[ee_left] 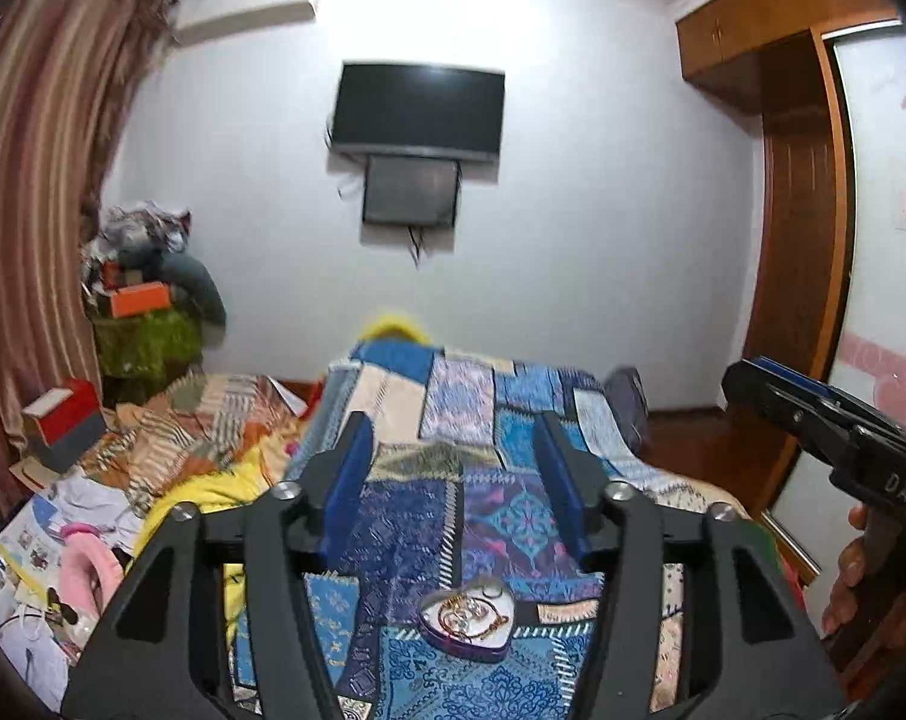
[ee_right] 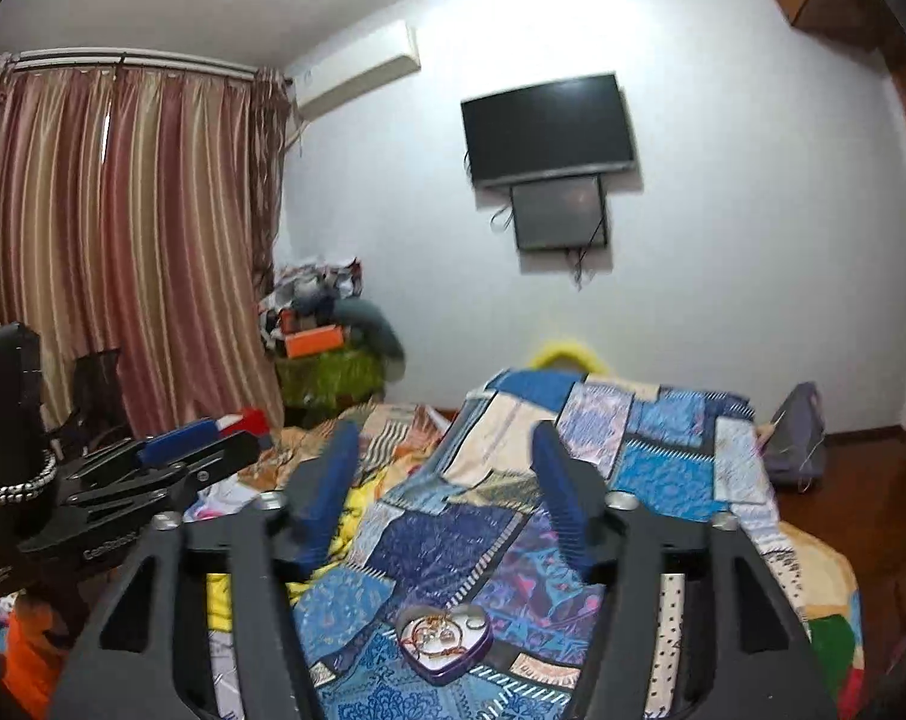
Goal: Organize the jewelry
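A heart-shaped purple tin (ee_left: 466,621) lies on the blue patchwork bedspread (ee_left: 495,516), holding gold chains and rings. It also shows in the right wrist view (ee_right: 445,639). My left gripper (ee_left: 453,450) is open and empty, raised above the bed with the tin low between its arms. My right gripper (ee_right: 444,456) is open and empty, also raised above the tin. The right gripper shows at the right edge of the left wrist view (ee_left: 813,414), and the left gripper shows at the left of the right wrist view (ee_right: 171,456).
Clutter, papers and a pink item (ee_left: 87,564) lie on the left side of the bed. A red and grey box (ee_left: 63,420) sits near striped curtains (ee_right: 111,228). A wall TV (ee_left: 417,108), a wardrobe (ee_left: 813,180) and a grey bag (ee_right: 798,438) stand around.
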`<state>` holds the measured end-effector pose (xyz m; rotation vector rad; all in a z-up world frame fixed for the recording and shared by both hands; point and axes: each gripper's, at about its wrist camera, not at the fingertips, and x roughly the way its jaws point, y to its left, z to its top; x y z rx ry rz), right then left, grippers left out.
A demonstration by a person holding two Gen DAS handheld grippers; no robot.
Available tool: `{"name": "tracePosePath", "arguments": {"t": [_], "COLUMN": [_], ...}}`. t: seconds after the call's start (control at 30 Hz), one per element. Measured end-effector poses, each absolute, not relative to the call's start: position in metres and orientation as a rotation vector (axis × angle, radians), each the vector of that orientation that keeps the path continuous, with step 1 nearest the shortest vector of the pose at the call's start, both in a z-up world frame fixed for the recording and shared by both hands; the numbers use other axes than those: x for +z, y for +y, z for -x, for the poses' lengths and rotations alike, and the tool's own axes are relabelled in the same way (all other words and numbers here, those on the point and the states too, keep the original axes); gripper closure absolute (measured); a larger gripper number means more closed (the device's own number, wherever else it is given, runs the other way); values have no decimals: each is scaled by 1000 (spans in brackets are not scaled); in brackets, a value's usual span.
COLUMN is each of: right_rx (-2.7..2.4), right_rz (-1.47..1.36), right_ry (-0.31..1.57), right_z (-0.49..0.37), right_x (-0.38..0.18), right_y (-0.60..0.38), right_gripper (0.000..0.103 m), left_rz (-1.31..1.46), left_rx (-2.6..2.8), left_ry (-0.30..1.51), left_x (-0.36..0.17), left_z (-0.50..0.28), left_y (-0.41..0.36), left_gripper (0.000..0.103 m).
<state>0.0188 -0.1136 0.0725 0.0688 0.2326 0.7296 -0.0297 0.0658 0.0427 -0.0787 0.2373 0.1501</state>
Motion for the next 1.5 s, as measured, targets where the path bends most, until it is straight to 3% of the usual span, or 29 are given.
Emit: {"name": "tracePosePath", "arguments": {"t": [0.13, 0.27, 1.5], "right_rx": [676, 639, 631], "right_rz": [-72, -71, -59], "right_ry": [197, 184, 206], "right_z": [-10, -11, -1], "right_x": [73, 72, 70], "right_y": [-116, -115, -124], "right_gripper": [16, 3, 2], "left_rz": [51, 37, 38], "left_rx": [191, 235, 227], "left_ry": [205, 171, 173], "left_x": [43, 44, 41], "left_z": [43, 52, 60], "left_y": [59, 53, 47], "left_gripper": [22, 5, 3]}}
